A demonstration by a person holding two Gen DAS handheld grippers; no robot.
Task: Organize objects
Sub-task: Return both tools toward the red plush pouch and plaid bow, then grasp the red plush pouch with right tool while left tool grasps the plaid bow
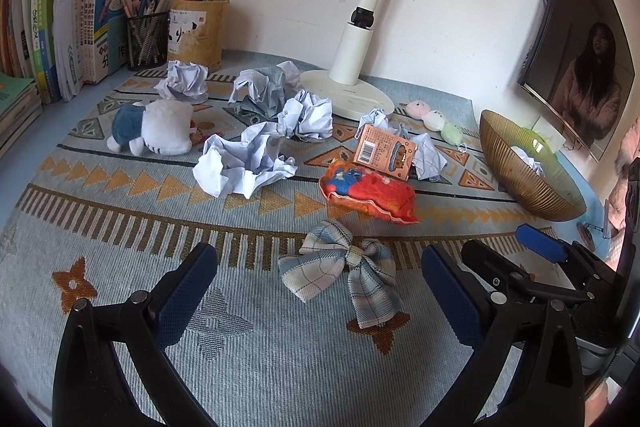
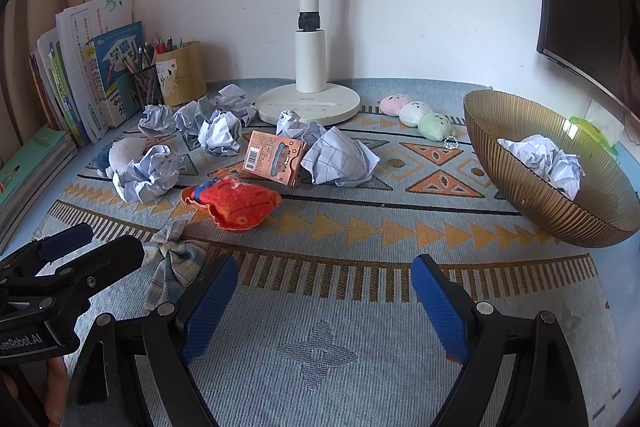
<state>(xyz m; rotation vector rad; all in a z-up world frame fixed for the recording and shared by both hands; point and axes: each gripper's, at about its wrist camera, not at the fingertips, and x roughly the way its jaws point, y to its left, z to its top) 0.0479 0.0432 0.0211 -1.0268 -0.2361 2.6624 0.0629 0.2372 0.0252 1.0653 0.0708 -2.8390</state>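
Note:
Several crumpled paper balls lie on the patterned mat. A gold ribbed bowl at the right holds one paper ball. A plaid bow, a red pouch, an orange card box and a white-and-blue plush lie among the paper. My left gripper is open and empty, just in front of the bow. My right gripper is open and empty over bare mat; it also shows in the left wrist view.
A white lamp base stands at the back. Three small plush balls lie near it. Pen holders and books are at the back left. A monitor is at the right.

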